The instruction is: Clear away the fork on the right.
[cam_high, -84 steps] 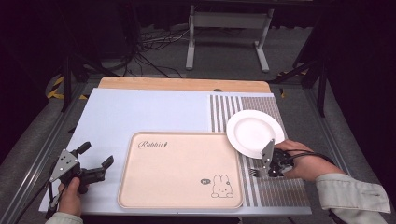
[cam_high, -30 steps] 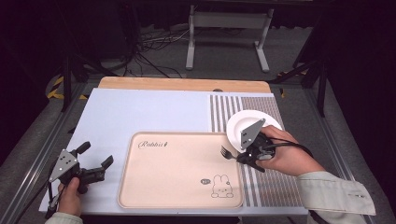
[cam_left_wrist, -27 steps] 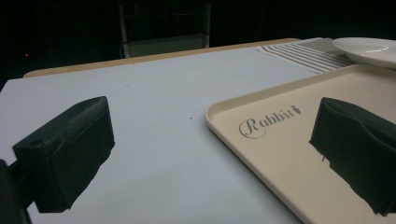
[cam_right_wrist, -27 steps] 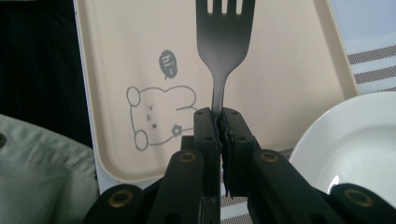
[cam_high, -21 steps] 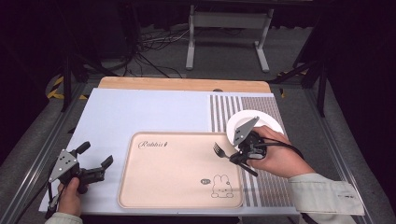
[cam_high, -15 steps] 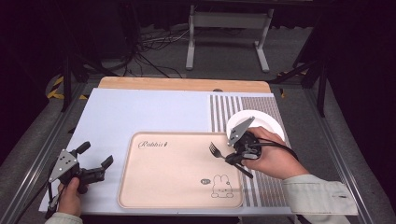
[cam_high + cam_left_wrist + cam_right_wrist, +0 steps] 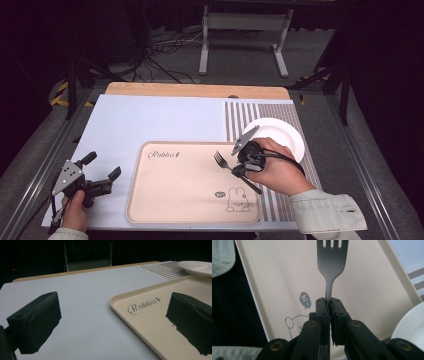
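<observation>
We see the right tool (image 7: 329,305) clamped on a dark, matte fork's (image 7: 331,262) slim neck, tines over the smooth beige tray's (image 7: 165,200) right half; our left tool (image 7: 102,176) gapes empty at the tabletop's (image 7: 150,120) near-left corner.

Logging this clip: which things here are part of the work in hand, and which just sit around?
In the job:
- dark metal fork, clamped in the right gripper
- beige plastic tray with rabbit drawing, beneath the fork

Lying about:
- round white plate on the striped mat
- left gripper, open, holding nothing
</observation>
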A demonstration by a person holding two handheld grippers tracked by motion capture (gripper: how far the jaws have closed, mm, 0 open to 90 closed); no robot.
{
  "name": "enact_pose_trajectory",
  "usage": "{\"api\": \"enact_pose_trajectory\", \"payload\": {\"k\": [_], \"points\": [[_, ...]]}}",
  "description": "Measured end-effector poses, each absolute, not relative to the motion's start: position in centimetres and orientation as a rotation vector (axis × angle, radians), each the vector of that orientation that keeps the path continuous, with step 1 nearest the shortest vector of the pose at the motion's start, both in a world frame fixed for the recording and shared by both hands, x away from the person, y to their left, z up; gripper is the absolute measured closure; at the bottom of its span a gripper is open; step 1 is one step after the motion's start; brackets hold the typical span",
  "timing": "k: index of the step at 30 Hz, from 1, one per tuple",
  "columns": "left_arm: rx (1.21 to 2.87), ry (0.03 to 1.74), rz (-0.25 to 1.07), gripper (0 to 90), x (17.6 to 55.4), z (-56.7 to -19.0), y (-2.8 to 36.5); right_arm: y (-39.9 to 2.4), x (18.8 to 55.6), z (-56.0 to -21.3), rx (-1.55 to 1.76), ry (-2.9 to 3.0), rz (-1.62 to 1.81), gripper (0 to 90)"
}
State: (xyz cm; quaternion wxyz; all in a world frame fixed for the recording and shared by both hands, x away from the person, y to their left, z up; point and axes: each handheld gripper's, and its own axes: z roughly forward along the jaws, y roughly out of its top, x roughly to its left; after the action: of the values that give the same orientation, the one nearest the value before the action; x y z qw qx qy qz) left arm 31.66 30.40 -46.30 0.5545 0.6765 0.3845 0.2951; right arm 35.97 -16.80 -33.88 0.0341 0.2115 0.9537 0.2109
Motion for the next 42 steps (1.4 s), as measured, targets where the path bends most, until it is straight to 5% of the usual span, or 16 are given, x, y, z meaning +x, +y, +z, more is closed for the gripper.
{"api": "enact_pose_trajectory", "payload": {"k": [42], "points": [[1.599, 0.907, 0.692, 0.3, 31.7, -46.3, 30.4, -15.0, 37.3, -38.1, 1.288, 2.84, 0.552, 86.3]]}}
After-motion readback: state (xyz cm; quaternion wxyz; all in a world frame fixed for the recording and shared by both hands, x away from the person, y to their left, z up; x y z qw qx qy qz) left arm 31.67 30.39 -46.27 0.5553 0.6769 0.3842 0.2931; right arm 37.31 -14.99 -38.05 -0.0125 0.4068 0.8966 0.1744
